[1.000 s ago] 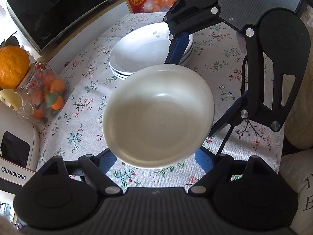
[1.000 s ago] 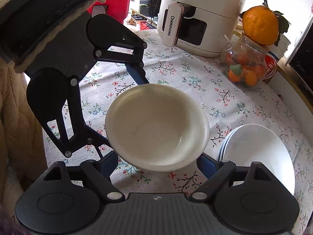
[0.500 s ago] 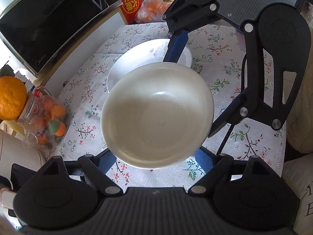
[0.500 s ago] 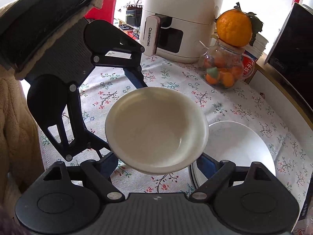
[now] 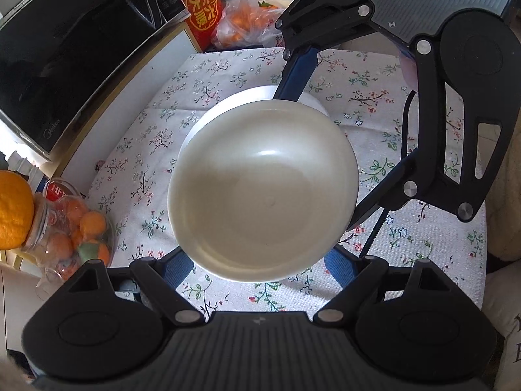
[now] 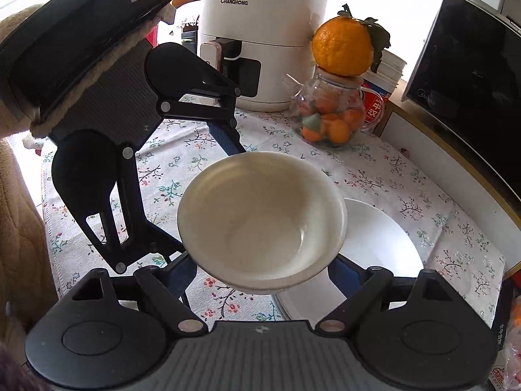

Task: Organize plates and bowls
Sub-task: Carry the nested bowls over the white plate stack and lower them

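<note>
A white bowl (image 5: 260,189) hangs above the flowered tablecloth (image 5: 136,163), carried between both grippers. My left gripper (image 5: 260,260) grips its near side, with the blue fingers (image 5: 179,267) tucked under the rim. Opposite it, my right gripper (image 5: 329,143) clasps the far side. In the right wrist view the bowl (image 6: 260,218) sits between the right gripper (image 6: 263,270) and the left gripper (image 6: 205,198). A stack of white plates (image 6: 377,241) lies just beyond and partly beneath the bowl. Only the stack's rim (image 5: 228,110) shows in the left wrist view.
A black microwave (image 5: 65,58) stands along the table's side. A glass jar of small oranges (image 6: 329,120) carries a big orange (image 6: 342,45) next to a white air fryer (image 6: 260,32). A red box (image 5: 202,0) and a bag of oranges (image 5: 247,22) sit behind the plates.
Both grippers have carried the bowl across the table towards the plate stack and slightly up. The bowl now overlaps the stack; the jar and air fryer have slid away behind.
</note>
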`<state>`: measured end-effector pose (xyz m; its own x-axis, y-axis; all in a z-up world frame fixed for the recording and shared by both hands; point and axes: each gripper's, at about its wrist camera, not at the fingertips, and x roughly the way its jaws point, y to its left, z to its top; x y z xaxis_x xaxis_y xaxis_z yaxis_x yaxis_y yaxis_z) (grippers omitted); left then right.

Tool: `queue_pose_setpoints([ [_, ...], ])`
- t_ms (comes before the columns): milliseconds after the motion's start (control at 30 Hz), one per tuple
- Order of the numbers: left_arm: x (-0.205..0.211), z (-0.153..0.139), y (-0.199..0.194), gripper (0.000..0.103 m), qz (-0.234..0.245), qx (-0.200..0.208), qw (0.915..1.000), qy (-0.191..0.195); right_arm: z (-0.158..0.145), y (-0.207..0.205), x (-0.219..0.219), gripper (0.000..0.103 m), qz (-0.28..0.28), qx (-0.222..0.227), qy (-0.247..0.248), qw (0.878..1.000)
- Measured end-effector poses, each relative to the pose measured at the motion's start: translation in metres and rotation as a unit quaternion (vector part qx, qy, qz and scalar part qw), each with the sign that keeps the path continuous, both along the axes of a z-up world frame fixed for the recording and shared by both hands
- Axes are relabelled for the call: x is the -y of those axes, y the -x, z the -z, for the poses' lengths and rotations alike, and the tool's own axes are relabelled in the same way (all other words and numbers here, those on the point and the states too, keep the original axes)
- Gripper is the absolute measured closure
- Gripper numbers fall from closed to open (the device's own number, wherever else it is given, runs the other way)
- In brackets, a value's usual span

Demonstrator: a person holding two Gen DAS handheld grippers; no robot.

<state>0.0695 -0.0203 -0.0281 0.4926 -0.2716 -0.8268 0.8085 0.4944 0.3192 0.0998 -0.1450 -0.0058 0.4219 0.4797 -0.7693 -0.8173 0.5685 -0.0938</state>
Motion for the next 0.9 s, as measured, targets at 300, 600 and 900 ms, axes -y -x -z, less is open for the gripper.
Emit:
queue_pose_setpoints([
  [300,0.02,-0.001,-0.027,0.017,0.035,-0.004,0.9992,-0.019,0.002,-0.02,0.017,0.017,0.037,-0.006,-0.011,0.999],
  [600,0.036,-0.001,-0.051,0.017,0.063,-0.016,0.9974,-0.031,0.002,-0.038,0.031,0.016,0.08,-0.008,-0.029,0.996],
  [900,0.051,0.01,-0.07,0.017,0.082,-0.042,0.9944,-0.051,0.013,-0.054,0.037,0.015,0.111,-0.026,-0.027,0.993],
])
